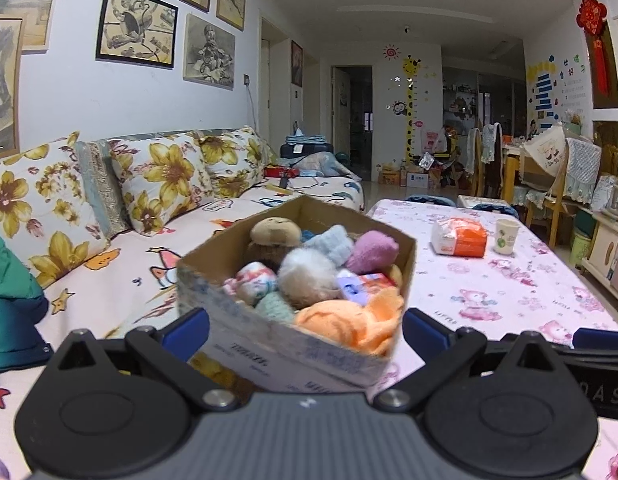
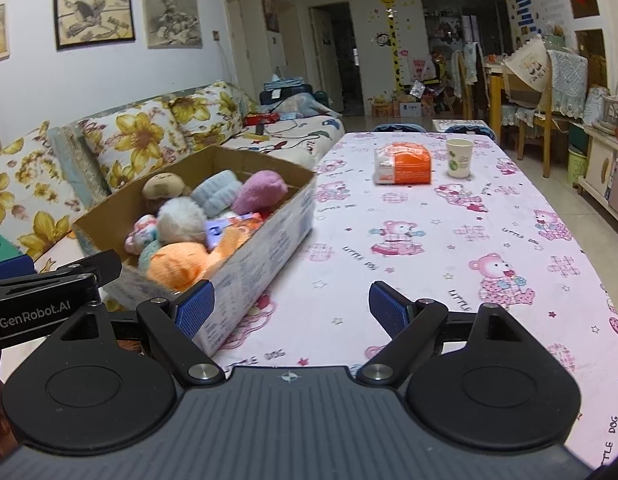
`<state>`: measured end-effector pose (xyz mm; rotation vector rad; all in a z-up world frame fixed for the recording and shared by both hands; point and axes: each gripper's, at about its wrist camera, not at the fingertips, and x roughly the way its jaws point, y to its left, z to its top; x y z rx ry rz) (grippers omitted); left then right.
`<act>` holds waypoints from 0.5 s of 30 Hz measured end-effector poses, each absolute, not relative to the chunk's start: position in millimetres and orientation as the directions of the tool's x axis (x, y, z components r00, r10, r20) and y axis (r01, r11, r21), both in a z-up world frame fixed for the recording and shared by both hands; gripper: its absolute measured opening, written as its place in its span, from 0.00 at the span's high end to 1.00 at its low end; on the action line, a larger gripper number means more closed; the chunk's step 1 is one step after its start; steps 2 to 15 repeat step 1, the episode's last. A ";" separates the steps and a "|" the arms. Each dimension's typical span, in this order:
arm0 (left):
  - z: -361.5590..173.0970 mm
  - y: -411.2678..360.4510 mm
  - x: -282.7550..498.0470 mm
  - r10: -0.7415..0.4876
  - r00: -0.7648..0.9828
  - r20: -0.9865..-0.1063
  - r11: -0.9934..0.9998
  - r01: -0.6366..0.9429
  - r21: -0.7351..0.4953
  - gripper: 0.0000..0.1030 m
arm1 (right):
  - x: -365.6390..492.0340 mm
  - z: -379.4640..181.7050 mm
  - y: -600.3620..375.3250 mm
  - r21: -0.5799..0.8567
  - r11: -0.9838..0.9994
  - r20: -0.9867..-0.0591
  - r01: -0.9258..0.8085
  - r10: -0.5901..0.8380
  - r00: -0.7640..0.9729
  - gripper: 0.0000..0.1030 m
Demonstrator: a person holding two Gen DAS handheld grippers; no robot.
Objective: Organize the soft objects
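A cardboard box (image 1: 293, 344) full of soft objects sits at the left of the table; it also shows in the right wrist view (image 2: 261, 240). Inside lie an orange knit piece (image 1: 349, 324), a white fluffy ball (image 1: 307, 276), a pink roll (image 1: 371, 250), a light blue roll (image 1: 331, 242) and a brown plush (image 1: 275, 232). My left gripper (image 1: 305, 332) is wide open, its blue pads on either side of the box's near end; I cannot tell whether they touch it. My right gripper (image 2: 291, 308) is open and empty over the tablecloth, its left pad by the box's near right corner.
A table with a pink bear-print cloth (image 2: 449, 240) holds an orange-and-white packet (image 2: 403, 164) and a paper cup (image 2: 459, 158) at its far end. A floral sofa (image 1: 129, 208) runs along the left. Chairs and cluttered furniture (image 2: 541, 92) stand at the far right.
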<state>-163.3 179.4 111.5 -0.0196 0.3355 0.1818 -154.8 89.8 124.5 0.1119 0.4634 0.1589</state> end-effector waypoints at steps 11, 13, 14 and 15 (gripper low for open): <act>112.9 174.1 -160.8 0.169 0.930 -0.326 0.985 -0.174 0.013 0.01 | -153.8 125.2 84.6 0.150 0.982 -0.431 -0.117 0.171 0.886 0.00; 112.9 174.1 -160.8 0.169 0.930 -0.326 0.985 -0.174 0.013 0.01 | -153.8 125.2 84.6 0.150 0.982 -0.431 -0.117 0.171 0.886 0.00; 112.9 174.1 -160.8 0.169 0.930 -0.326 0.985 -0.174 0.013 0.01 | -153.8 125.2 84.6 0.150 0.982 -0.431 -0.117 0.171 0.886 0.00; 112.9 174.1 -160.8 0.169 0.930 -0.326 0.985 -0.174 0.013 0.01 | -153.8 125.2 84.6 0.150 0.982 -0.431 -0.117 0.171 0.886 0.00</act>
